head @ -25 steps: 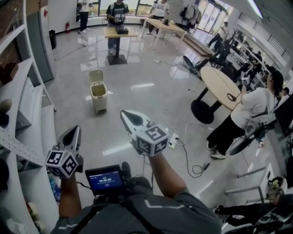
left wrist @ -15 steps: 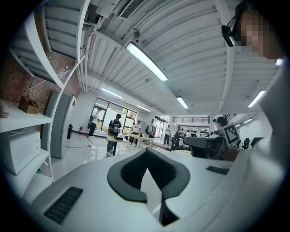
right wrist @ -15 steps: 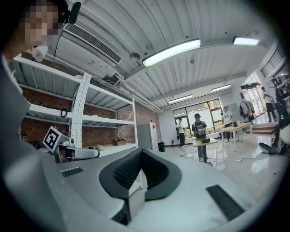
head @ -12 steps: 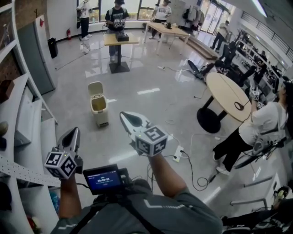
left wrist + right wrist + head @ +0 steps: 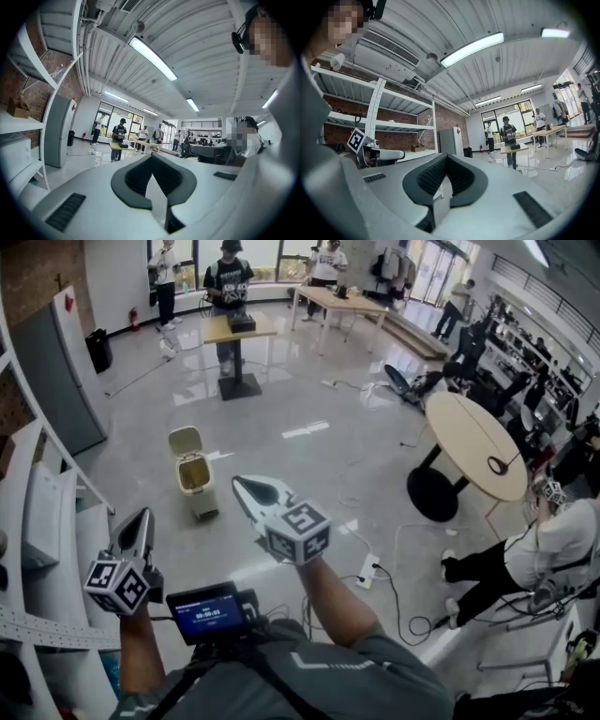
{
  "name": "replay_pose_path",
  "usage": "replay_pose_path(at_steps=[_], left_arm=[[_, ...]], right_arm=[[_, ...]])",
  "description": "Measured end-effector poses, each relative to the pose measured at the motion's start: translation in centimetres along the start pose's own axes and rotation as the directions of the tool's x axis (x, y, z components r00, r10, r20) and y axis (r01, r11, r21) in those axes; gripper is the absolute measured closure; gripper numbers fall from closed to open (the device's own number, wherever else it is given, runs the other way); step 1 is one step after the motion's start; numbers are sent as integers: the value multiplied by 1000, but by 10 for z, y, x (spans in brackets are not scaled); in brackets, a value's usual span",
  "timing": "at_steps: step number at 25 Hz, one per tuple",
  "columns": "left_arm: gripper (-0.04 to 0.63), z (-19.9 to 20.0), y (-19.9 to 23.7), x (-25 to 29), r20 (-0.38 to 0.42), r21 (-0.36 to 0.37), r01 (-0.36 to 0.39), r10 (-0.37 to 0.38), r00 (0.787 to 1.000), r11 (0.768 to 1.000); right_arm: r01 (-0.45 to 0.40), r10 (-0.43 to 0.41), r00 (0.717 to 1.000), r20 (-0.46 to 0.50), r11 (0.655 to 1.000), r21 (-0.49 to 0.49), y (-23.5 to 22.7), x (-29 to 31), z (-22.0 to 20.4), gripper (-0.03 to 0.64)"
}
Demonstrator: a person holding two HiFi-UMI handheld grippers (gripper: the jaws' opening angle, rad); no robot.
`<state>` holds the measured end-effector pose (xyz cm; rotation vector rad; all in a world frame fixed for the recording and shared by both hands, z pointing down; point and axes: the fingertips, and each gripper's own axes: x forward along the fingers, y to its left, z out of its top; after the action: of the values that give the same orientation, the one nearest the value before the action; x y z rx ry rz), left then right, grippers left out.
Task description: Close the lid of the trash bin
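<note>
Looks light and stiff: trash bin (image 5: 197, 489) on the floor, hinged lid (image 5: 184, 440) up; likely wants a push at its free edge. Closed, empty: left tongs (image 5: 142, 517), right tongs (image 5: 246, 487).

The trash bin (image 5: 195, 486) stands on the floor ahead of you, a little left of centre, with its lid (image 5: 184, 440) raised at the bin's far side. Your left claw (image 5: 143, 516) is low and to the left of the bin, beside the shelving (image 5: 37, 521) along your left. Your right claw (image 5: 240, 483) is just right of the bin and nearer to you. Both are apart from it. A small table (image 5: 234, 329) stands well behind the bin. A round table (image 5: 473, 442) is off to your right, and a power strip (image 5: 367, 571) lies on the floor between it and you.
</note>
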<state>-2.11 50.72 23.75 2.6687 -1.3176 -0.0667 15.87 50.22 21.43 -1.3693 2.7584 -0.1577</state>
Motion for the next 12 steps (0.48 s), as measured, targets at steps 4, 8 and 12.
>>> replay_pose_path(at_steps=[4, 8, 12], left_arm=[[597, 1, 16, 24, -19, -5, -3, 2, 1000, 1000], [597, -4, 28, 54, -40, -15, 23, -24, 999, 1000], [597, 2, 54, 84, -39, -8, 53, -53, 998, 999]], right_arm=[[-11, 12, 1000, -18, 1000, 17, -17, 22, -7, 606], [2, -1, 1000, -23, 999, 33, -34, 40, -6, 606], [10, -9, 1000, -14, 1000, 19, -49, 72, -1, 606]])
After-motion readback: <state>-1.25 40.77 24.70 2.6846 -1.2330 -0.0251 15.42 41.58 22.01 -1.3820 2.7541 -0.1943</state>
